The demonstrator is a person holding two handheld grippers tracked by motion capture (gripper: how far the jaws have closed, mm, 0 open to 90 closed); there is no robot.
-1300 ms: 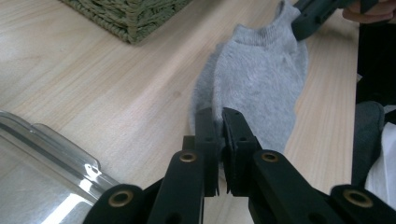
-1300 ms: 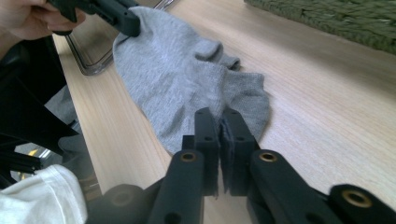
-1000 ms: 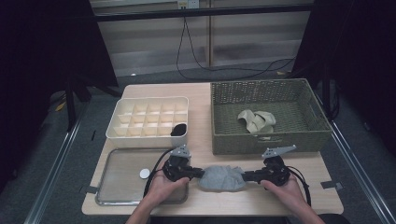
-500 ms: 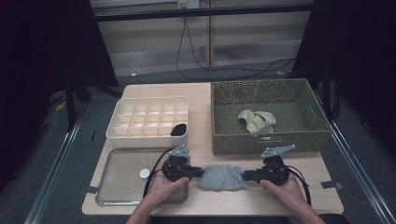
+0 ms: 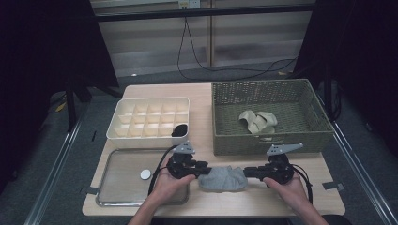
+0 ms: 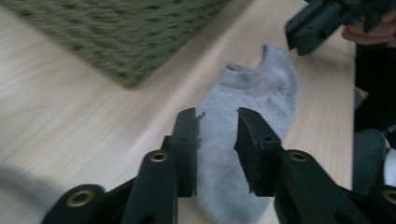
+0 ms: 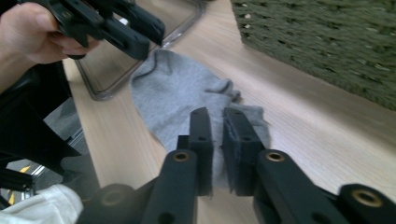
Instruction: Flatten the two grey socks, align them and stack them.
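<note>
Left hand-held gripper (image 6: 215, 144), jaws parted over grey sock (image 6: 243, 135), beside green wicker basket (image 6: 116, 32).

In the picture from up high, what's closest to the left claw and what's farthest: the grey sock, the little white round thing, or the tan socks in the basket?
1. Grey sock, right beside the left claw.
2. White round thing, on the tray at its other side.
3. Tan socks, far back in the basket.
</note>
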